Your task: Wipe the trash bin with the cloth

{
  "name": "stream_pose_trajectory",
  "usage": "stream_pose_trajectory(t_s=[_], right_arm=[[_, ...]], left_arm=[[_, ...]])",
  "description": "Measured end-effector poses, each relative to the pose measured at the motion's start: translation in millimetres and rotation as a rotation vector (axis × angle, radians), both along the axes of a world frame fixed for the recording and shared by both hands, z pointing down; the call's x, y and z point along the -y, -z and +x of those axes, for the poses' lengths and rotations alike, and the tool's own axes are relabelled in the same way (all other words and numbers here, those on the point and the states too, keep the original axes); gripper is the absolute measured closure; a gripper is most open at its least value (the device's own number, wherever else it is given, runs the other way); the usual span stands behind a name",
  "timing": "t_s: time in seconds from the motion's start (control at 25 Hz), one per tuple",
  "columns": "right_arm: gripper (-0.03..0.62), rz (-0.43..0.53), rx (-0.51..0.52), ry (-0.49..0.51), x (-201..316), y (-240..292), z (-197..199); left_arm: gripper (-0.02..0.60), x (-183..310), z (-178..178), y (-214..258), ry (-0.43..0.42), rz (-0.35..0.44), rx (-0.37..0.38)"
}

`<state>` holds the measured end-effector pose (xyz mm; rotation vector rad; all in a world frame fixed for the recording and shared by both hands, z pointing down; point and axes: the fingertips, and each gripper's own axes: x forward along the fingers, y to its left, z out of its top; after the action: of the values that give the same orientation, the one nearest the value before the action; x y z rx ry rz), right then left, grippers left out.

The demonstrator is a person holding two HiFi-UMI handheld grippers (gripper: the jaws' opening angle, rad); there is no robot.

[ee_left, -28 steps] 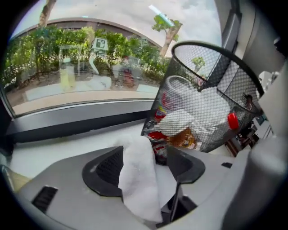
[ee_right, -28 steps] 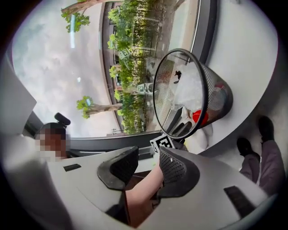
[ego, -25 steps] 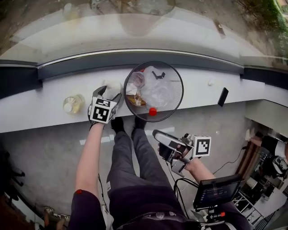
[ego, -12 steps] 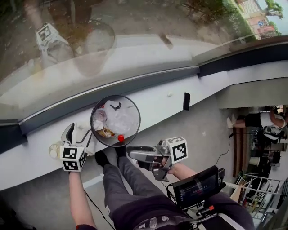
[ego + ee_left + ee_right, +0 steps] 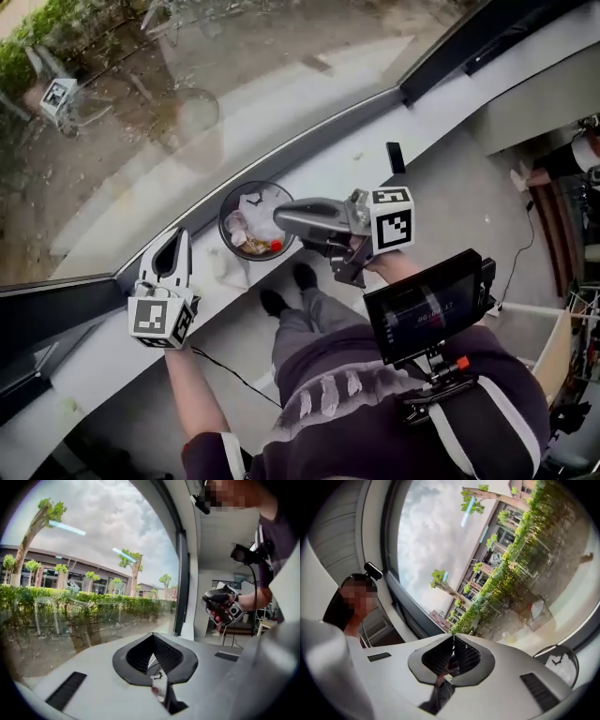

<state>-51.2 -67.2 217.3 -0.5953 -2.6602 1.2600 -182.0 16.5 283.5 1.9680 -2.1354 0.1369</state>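
Wire trash bin [image 5: 228,208] sits below, between the tongs: left tongs [image 5: 176,240] pressed together, right tongs [image 5: 279,215] just closing, empty, masking its right rim.

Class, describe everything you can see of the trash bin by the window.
The trash bin is a round, black wire-mesh basket, open-topped and upright on the white ledge beneath the window. Inside lie crumpled clear plastic, brownish scraps and a red cap. Only the ledge is seen touching it.
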Motion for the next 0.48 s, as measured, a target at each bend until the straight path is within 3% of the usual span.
stream_pose_trajectory(t_s=[0.04, 0.32, 0.48], right_arm=[[0.592, 0.011, 0.028, -0.007, 0, 13, -1], [0.594, 0.209, 0.227, -0.045, 0, 104, 35], [0.594, 0.292, 0.278, -0.046, 1, 115, 44]], left_arm=[[0.584, 2, 8, 14, -0.016, 0.014, 0.009], [0.584, 23, 86, 118, -0.159, 0.078, 0.099], [0.584, 30, 92, 142, -0.158, 0.119, 0.129]])
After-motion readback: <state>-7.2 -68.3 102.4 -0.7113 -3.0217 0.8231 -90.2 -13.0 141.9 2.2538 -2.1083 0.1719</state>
